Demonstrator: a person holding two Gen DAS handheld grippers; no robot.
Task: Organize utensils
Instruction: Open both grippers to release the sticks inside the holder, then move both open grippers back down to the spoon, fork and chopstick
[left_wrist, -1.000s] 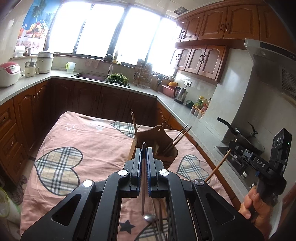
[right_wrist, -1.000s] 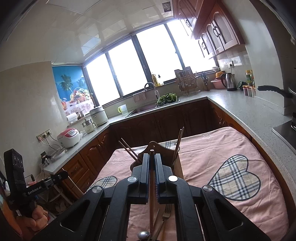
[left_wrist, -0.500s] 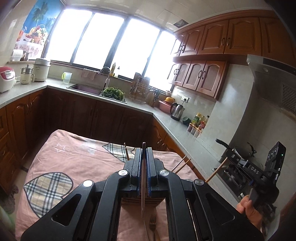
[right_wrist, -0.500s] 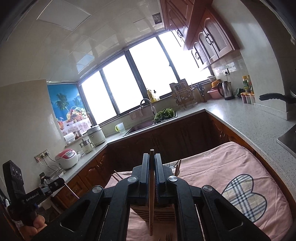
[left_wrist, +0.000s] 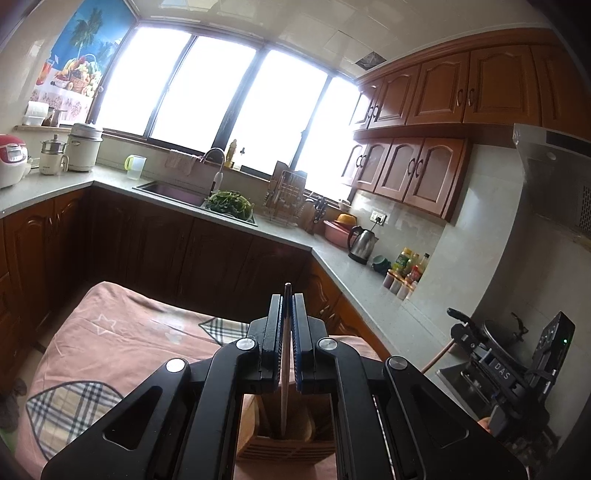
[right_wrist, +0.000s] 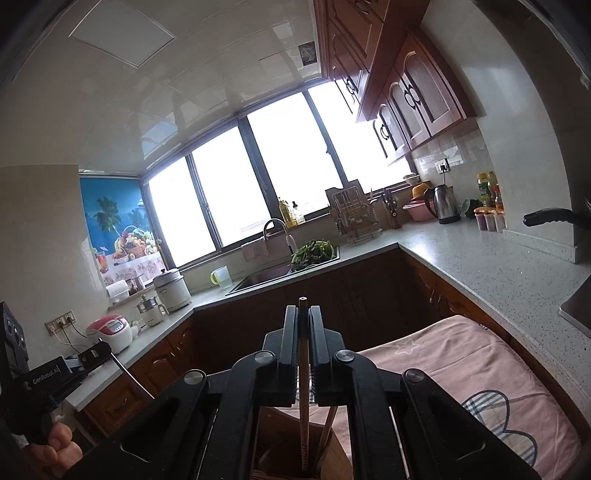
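Left claw (left_wrist: 287, 306), matte black plastic with blue ribbed pads, was clamped on a thin pale wooden chopstick (left_wrist: 284, 373). The stick stood nearly upright, its lower end inside a slatted light-brown wooden utensil holder (left_wrist: 286, 437) directly beneath the claw.

Right claw (right_wrist: 303, 325), same black build, was pinched on a darker brown wooden chopstick (right_wrist: 303, 398), round-sectioned with fine grooves near its lower tip. That tip reached into the same holder (right_wrist: 332, 458), beside another brown stick (right_wrist: 328, 424) leaning against the rim.

The holder stood on a soft pink cloth with plaid heart patches (left_wrist: 110, 350) covering the tabletop.

The left view alone showed the holder's slatted front and, at far right, the other claw with its stick slanting down. The right view alone showed the grooved tip and the holder's curved inner wall, plus the left claw at far left, gripping a thin stick; a bare hand (right_wrist: 51, 446) held its handle.
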